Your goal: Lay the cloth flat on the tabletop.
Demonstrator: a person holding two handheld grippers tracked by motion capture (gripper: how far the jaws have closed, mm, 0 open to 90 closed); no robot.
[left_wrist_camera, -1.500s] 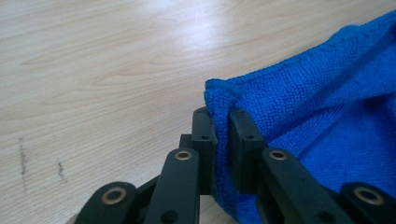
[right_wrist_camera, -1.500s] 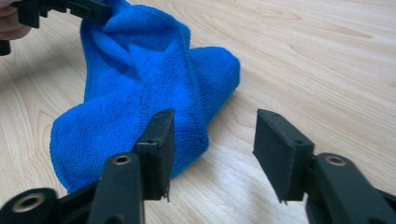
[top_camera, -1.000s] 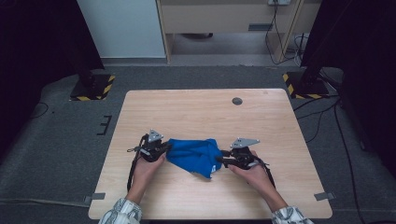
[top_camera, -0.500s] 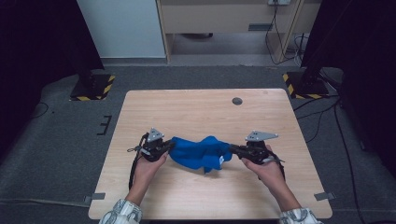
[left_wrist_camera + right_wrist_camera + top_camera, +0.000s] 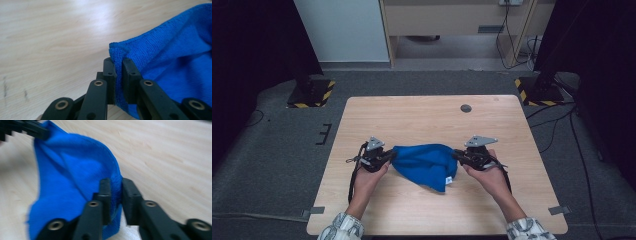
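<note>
Cloth stretched between both grippers, white tag in high view, left gripper and right gripper each pinching an edge.

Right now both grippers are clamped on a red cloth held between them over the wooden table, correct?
Not quite: the cloth is blue, not red, as the high view shows. The rest holds: the left gripper and the right gripper each pinch an edge of it over the wooden table.
</note>
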